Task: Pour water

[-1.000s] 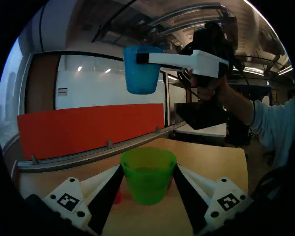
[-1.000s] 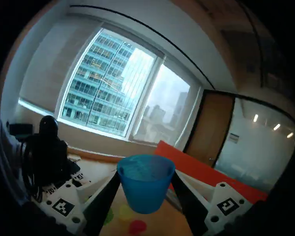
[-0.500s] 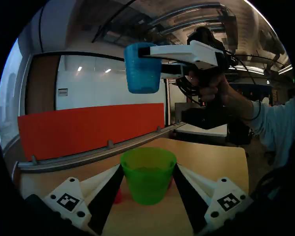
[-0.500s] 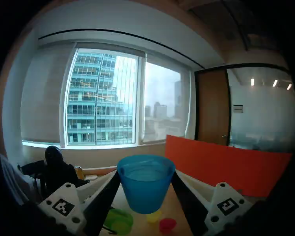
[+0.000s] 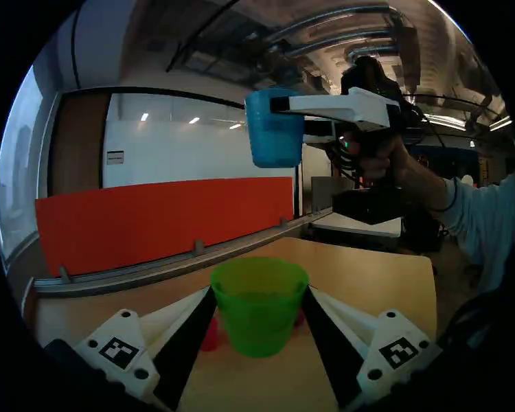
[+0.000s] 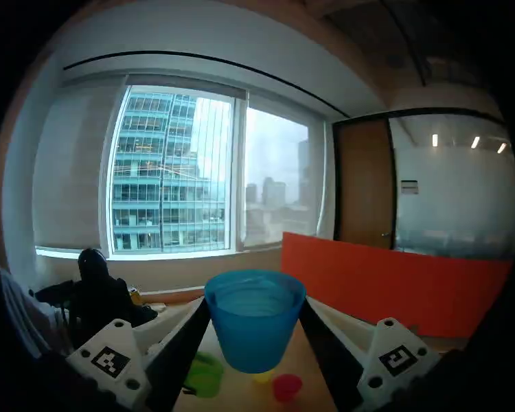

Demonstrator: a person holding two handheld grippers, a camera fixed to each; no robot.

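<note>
At the bottom centre of the left gripper view, the left gripper [image 5: 259,305] has both fingers pressed on the sides of an upright green cup [image 5: 259,328], low over the pale wooden table [image 5: 378,275]; whether the cup rests on the wood cannot be told. Small red cups peek out behind it, one at its left [image 5: 209,336] and one at its right [image 5: 299,318]. Toward the upper middle of that view, the right gripper [image 5: 277,113], held by a person's hand [image 5: 375,154], clamps a blue cup [image 5: 274,137] high in the air, close to upright and up and a little right of the green cup. An orange panel [image 5: 161,216] crosses the frame behind the table. At the bottom centre of the right gripper view, the blue cup sits between the fingers with what looks like water inside. Below it lie the green cup at lower left, a yellow cup [image 6: 263,376] and a red one just right of it. A large window [image 6: 182,185] fills the upper left.
</note>
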